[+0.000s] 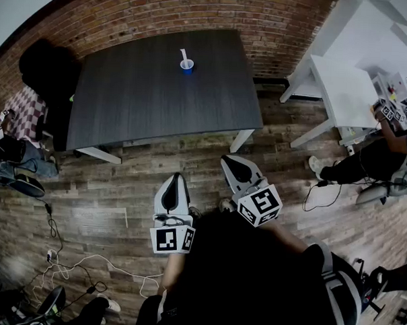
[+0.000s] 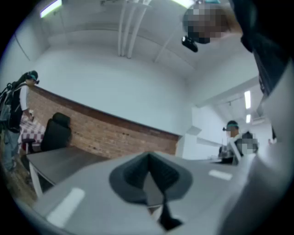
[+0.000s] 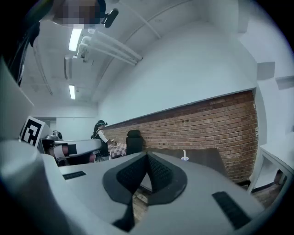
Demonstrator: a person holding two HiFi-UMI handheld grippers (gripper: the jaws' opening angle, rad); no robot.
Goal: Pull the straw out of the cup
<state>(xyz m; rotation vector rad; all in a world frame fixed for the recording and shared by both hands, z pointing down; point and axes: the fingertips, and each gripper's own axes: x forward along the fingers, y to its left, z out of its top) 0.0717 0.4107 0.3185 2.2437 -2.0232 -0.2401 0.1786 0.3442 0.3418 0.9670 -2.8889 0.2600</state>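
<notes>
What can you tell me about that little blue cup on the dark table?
The cup is small, round and blue with an open top. It stands upright on the dark grey table, near the far edge by the brick wall. A white straw sticks out of it, leaning a little to one side. Apart from the straw and the table, nothing touches it. It is too small in the pictures to tell its material or whether it holds any liquid.

White left claw (image 1: 176,179) and right claw (image 1: 228,161), black-padded, bearing marker cubes (image 1: 172,238); black clothing (image 1: 252,282).
</notes>
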